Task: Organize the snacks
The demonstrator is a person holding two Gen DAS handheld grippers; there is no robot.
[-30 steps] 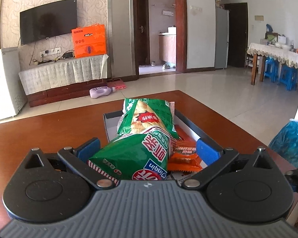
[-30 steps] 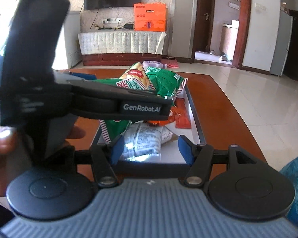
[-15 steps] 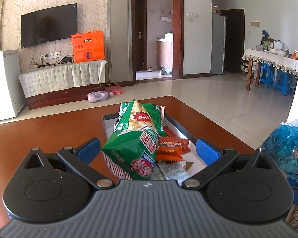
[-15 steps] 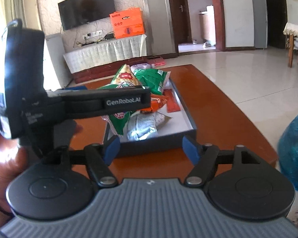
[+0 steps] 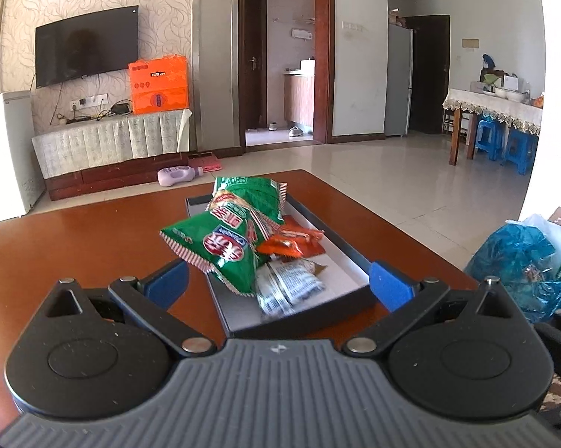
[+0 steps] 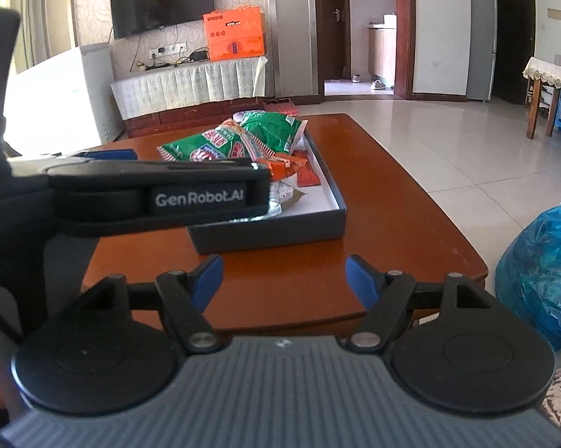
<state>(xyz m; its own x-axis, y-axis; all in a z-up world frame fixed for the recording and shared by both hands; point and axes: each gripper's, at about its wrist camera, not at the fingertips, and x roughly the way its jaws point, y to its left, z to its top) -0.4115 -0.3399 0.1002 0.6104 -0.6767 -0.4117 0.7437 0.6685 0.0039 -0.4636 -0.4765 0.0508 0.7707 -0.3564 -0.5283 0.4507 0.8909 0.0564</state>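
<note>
Both grippers have backed away from the tray (image 6: 269,233), left gripper (image 5: 276,280) and right gripper (image 6: 284,278) level, jaws spread, empty.

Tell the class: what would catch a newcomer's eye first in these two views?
Probably the heap of bright green snack bags piled over orange packets in the dark shallow box on the reddish-brown table. Next, the orange carton beside the wall-mounted TV, and the blue plastic bag right of the table.

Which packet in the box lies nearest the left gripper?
The silver packet, at the box's near end. The green bags and orange packets sit farther back.
</note>
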